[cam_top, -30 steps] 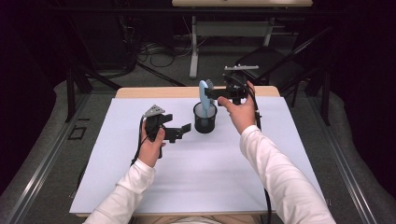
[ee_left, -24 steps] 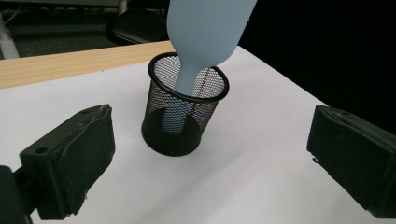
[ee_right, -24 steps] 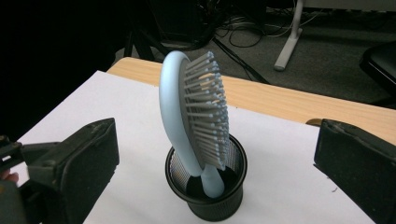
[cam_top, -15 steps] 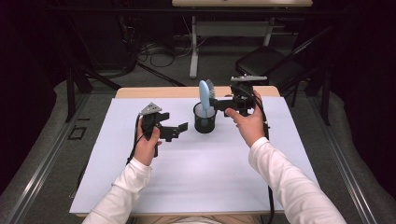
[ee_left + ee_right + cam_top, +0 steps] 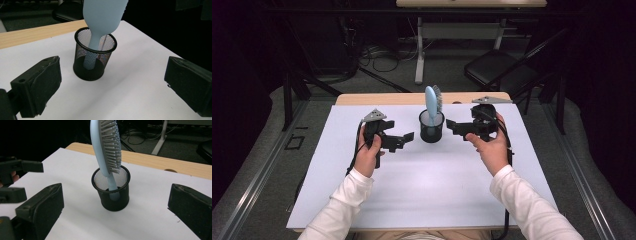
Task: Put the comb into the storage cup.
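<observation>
The left tongs (image 5: 408,137) and the right tongs (image 5: 452,126) both stand wide and hold nothing, pointing inward from either side at the black mesh cup (image 5: 431,127) between them, each near it but apart from it. A pale blue hairbrush (image 5: 431,102) stands handle-down in the cup, leaning on its rim, on the white-covered table (image 5: 427,190).

Premises appear to be a lab or test room, not a home. A wooden table (image 5: 362,98) under a white sheet (image 5: 422,180) stands on grey carpet (image 5: 272,165), with metal floor rails (image 5: 254,175) alongside. Loose cables (image 5: 377,52) lie beneath a height-adjustable desk (image 5: 422,45); a black chair (image 5: 502,75) stands nearby. The dark surroundings are hard to make out.
</observation>
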`<act>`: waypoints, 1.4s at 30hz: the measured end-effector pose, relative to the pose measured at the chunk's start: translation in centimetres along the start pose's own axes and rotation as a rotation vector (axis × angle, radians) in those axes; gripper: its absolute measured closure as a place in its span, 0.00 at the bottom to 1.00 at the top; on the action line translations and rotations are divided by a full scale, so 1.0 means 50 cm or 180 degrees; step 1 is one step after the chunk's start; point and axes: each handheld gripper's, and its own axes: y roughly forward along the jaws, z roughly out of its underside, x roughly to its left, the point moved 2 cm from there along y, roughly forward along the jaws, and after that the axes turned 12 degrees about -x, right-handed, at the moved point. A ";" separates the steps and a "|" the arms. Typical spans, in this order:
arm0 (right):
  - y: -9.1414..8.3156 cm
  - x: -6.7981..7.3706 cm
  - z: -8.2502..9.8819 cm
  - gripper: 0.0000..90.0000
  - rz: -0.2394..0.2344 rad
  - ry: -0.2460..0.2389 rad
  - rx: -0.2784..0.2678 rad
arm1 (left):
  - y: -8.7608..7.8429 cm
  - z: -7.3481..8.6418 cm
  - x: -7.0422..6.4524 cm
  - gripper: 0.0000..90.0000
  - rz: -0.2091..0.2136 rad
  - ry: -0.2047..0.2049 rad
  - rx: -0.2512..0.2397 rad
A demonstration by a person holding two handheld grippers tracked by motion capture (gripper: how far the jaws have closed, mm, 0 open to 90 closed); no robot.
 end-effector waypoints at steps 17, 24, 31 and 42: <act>-0.069 -0.042 0.094 0.01 0.0108 0.0062 -0.0026 | -0.085 0.010 0.039 0.01 -0.0126 0.0135 -0.0003; -0.097 -0.052 0.145 0.01 0.0169 0.0088 -0.0031 | -0.122 0.049 0.057 0.01 -0.0167 0.0085 0.0020; -0.117 -0.067 0.195 0.01 0.0297 0.0081 -0.0013 | -0.149 0.088 0.074 0.01 -0.0209 0.0092 0.0021; -0.123 -0.081 0.256 0.01 0.0393 0.0161 0.0088 | -0.180 0.122 0.099 0.01 -0.0314 -0.0002 -0.0035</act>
